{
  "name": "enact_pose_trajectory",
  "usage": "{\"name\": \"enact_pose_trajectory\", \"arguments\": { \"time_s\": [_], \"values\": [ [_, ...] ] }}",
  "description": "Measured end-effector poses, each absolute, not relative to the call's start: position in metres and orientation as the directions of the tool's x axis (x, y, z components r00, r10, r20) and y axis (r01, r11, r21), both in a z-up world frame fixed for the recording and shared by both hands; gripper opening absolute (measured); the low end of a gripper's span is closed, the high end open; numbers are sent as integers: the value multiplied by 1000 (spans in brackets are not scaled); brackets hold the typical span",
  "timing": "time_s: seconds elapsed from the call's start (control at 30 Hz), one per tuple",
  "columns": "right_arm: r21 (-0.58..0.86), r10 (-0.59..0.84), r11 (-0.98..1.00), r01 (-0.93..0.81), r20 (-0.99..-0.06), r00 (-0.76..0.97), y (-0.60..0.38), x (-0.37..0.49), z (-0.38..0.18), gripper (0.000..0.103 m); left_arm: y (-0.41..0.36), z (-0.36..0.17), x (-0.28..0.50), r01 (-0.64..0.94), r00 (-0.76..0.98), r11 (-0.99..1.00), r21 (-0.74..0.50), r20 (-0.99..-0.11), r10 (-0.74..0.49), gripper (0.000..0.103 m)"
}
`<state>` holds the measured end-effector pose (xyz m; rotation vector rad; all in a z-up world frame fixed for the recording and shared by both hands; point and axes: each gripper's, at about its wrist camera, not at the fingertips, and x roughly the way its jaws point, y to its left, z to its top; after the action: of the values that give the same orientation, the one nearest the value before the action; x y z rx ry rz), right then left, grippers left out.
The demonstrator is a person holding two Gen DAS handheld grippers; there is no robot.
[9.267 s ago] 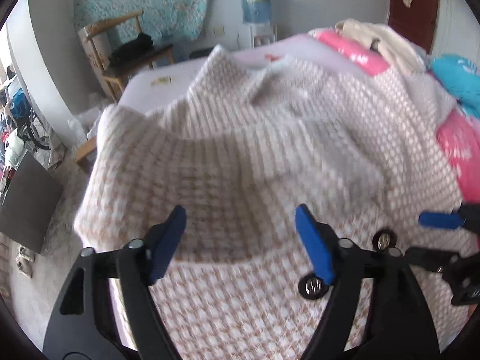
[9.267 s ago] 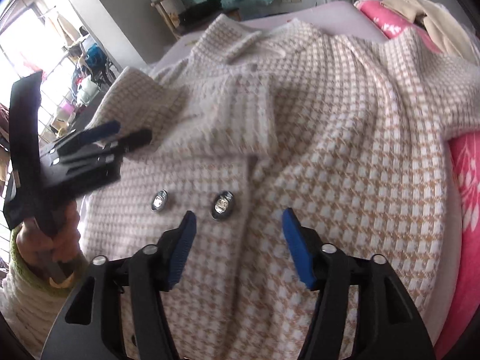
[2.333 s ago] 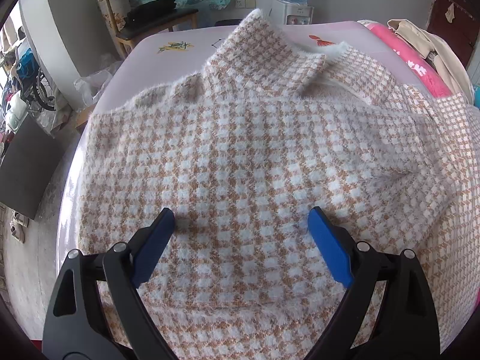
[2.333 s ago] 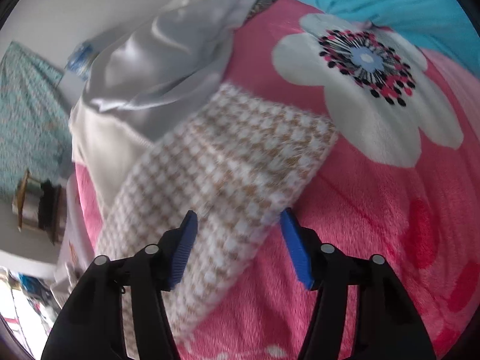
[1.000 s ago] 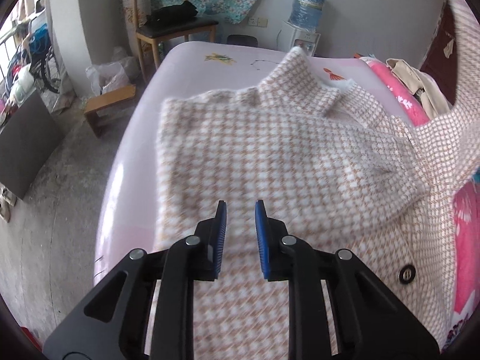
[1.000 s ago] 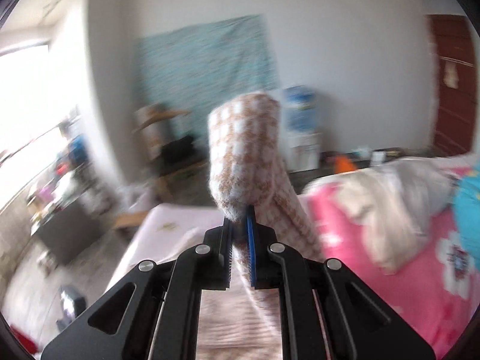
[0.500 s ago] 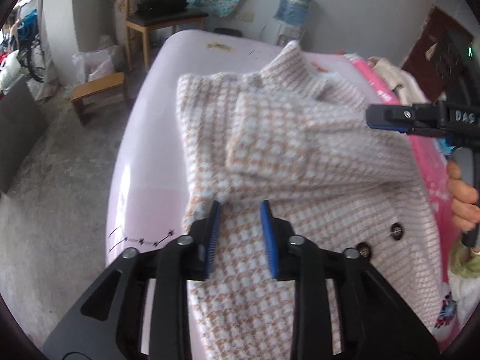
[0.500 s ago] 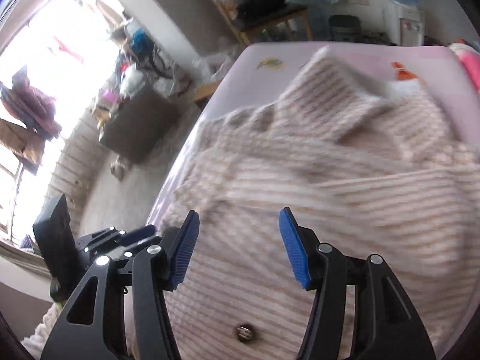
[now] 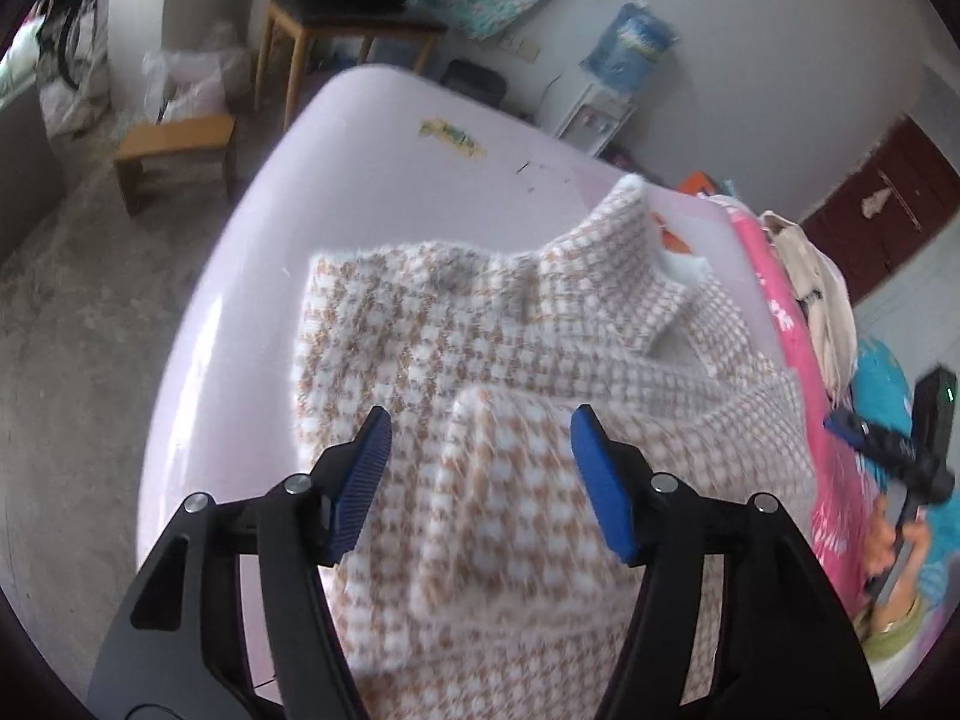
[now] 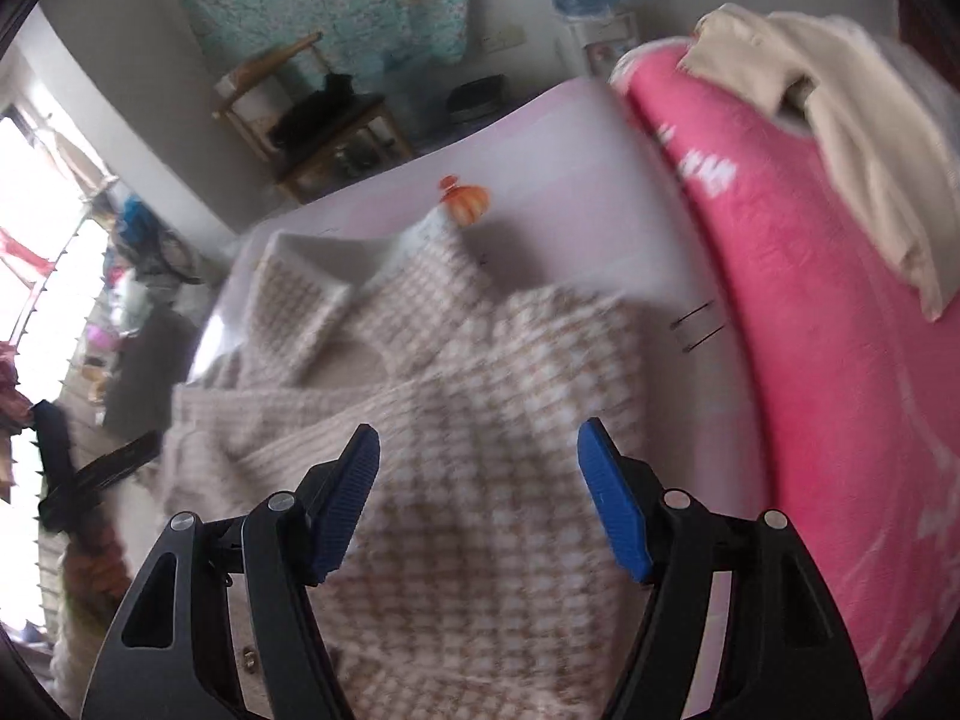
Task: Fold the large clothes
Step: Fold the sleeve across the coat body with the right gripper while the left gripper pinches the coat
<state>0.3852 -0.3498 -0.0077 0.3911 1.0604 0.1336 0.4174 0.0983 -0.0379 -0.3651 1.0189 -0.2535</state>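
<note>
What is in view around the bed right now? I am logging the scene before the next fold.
Checked tan-and-white fuzzy coat: one, lying on the bed, a sleeve folded across its front.
Pale pink bed sheet: one, under the coat.
Bright pink floral blanket: one, along the bed's far side.
Cream garment: one, heaped on the blanket.
Wooden chair: one, brown, beyond the bed, dark clothing on its seat.
Low wooden stool: one, on the floor.
Blue water bottle on a white dispenser: one, by the wall.
Left gripper: black, blue pads, open over the sleeve, jaws just opened.
Right gripper: same, open above the coat.
</note>
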Motion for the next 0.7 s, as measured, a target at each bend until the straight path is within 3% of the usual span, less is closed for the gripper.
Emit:
{"name": "enact_pose_trajectory", "arguments": {
  "time_s": [0.17,0.23,0.27,0.37,0.47,0.7],
  "values": [
    [390,338,921,9,-809,482,-324,378,-5,65,94,-50,418,26,457,899,-438,-794,-401,46],
    [394,352,919,-18,-800,486,-316,376,-2,61,92,-51,411,41,451,902,-429,-798,-400,36],
    [396,365,917,-37,-800,477,-311,374,-1,59,90,-51,407,52,448,906,-420,-801,-397,24],
    [388,382,918,-82,-811,444,-296,371,0,46,87,-44,392,90,477,928,-361,-802,-358,4],
    [402,419,906,-132,-805,420,-277,369,2,38,87,-29,374,126,523,941,-314,-785,-332,4],
    [310,398,904,-295,-861,316,-215,357,-22,37,96,-15,335,129,550,958,-255,-786,-283,4]
  ]
}}
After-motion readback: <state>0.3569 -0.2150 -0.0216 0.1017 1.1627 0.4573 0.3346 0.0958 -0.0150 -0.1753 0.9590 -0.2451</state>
